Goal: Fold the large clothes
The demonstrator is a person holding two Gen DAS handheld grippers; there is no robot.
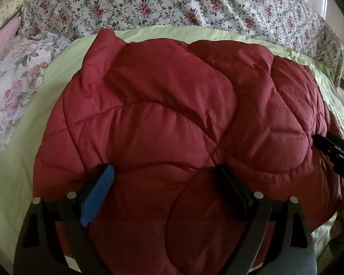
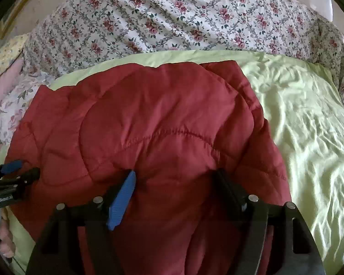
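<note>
1. Left wrist view showed the red quilted garment [image 1: 172, 119] lying bunched in puffy folds on the pale green sheet [image 1: 18, 160], with floral bedding [image 1: 172, 6] heaped behind it.
2. I found the left gripper [image 1: 165, 183] with its jaws spread wide, angled down over the near part of the garment. Nothing was clamped; the blue pad [image 1: 97, 194] and the black finger opposite sat above or lightly against the fabric (contact could not be settled from this view).
3. Right wrist view showed the right gripper [image 2: 174, 188] likewise parted, nosing into a dark crease at the near edge of the garment [image 2: 149, 119]. The cloth lay between the fingers, but I saw no pinch on it.
4. Each gripper appeared at the edge of the other's view, so the two stood side by side along the garment's near edge, the right one closer to the bare green sheet [image 2: 309, 126].
5. Judgement on the step: both tools seemed placed to take hold of the near edge. To do it well, I would gather a full thickness of padding into each jaw, not just the slippery outer shell, and close both before lifting.
6. Risk noted: uneven holds would skew the fold, since the right side already lay doubled over itself.
</note>
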